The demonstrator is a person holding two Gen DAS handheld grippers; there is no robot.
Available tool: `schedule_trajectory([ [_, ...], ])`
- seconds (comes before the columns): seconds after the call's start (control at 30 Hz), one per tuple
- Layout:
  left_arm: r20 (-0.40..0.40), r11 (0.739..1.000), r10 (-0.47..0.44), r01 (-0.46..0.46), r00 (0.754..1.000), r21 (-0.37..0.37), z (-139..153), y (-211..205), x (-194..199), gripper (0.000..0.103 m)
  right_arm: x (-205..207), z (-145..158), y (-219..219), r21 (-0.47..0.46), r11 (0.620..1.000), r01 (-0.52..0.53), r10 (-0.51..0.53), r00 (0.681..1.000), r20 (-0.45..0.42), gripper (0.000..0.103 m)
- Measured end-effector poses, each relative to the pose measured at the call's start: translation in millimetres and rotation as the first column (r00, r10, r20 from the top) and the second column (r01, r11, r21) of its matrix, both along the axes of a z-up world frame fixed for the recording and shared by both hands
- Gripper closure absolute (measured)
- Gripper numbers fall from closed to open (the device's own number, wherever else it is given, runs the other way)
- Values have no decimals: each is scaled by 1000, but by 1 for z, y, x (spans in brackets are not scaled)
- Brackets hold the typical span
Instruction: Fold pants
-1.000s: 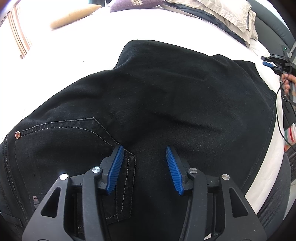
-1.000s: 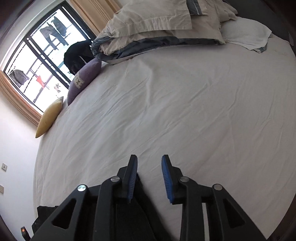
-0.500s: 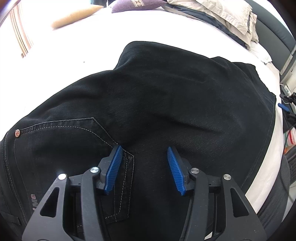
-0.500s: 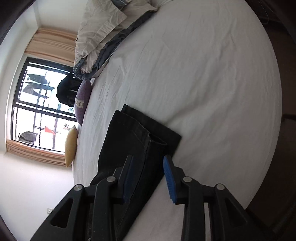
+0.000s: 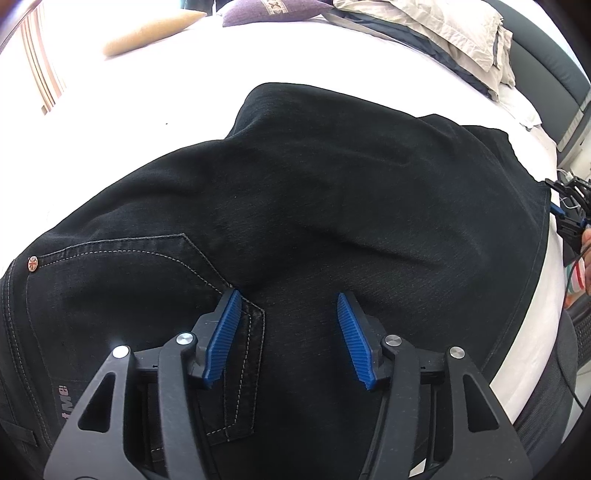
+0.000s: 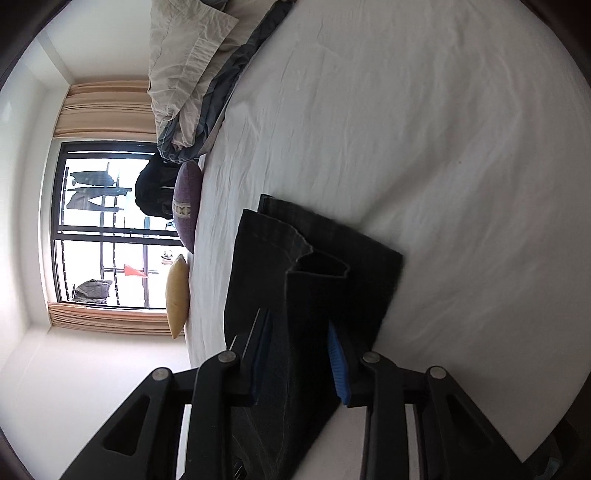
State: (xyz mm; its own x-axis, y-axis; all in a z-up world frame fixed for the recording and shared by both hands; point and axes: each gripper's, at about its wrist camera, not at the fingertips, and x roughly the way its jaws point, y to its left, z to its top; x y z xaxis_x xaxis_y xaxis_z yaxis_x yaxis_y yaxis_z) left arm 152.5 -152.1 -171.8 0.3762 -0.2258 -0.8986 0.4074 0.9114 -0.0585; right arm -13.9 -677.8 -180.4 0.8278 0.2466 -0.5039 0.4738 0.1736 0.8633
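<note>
Black jeans [image 5: 332, 206] lie spread on the white bed sheet [image 5: 155, 96], their back pocket [image 5: 122, 288] at the lower left. My left gripper [image 5: 286, 334] is open just above the seat of the jeans, holding nothing. In the right wrist view the leg ends of the jeans [image 6: 314, 266] lie stacked on the sheet [image 6: 443, 147], one hem gaping open. My right gripper [image 6: 300, 360] is open over the legs near the hems, rolled sideways. It also shows in the left wrist view [image 5: 567, 214] at the far right edge.
Crumpled beige and grey bedding [image 5: 443, 33] and pillows lie at the head of the bed. A purple cushion [image 6: 188, 203] and a yellow cushion [image 6: 176, 295] lie by the window [image 6: 103, 229]. The bed's edge [image 5: 532, 332] runs along the right.
My right gripper has swung and rolled from facing bare sheet to sit over the leg ends of the jeans. My left gripper has stayed in place, open.
</note>
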Motion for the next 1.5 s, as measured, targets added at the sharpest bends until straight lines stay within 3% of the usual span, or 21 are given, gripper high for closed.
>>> schedule_trajectory([
  [0.07,0,1000,1,-1,1000,1,0,0,0,48,8,1,-2,-5,1000,-9,9,1000,5,72],
  [0.13,0,1000,1,-1,1000,0,0,0,0,46,16,5,-3,-54,998,-27,27,1000,-11,95],
  [0.33,3,1000,3,-3,1000,-6,1,-6,-3,38,16,24,0,-180,984,-16,9,999,-37,96],
  [0.53,7,1000,-4,4,1000,-11,1,-8,-5,35,0,29,-1,-218,975,41,-47,999,-24,96],
  [0.7,25,1000,-21,21,999,-9,-2,-10,-7,31,-17,-5,0,-184,979,87,-103,992,-76,97],
  [0.77,27,1000,-28,28,999,-3,-2,-13,-9,30,-24,-13,-1,-157,980,118,-128,990,-53,97],
  [1.07,20,998,-58,58,998,-1,0,-25,-9,25,-21,1,-9,-215,960,177,-187,982,-30,97],
  [1.17,30,998,-62,62,998,-2,-7,-24,-8,23,-15,-15,-5,-200,974,104,-121,990,-75,97],
  [1.27,30,998,-52,53,998,-28,-7,-20,-6,23,-14,-8,0,-244,968,65,-92,991,-102,97],
  [1.37,37,998,-62,63,997,-19,-6,-15,-8,23,-12,-11,-8,-196,979,56,-79,990,-114,97],
  [1.43,42,998,-49,50,998,-28,-4,-7,-10,23,-11,0,-11,-217,976,28,-60,988,-141,89],
  [1.5,55,999,-18,20,998,-40,-1,7,-11,23,-16,24,-11,-332,943,40,-115,971,-210,76],
])
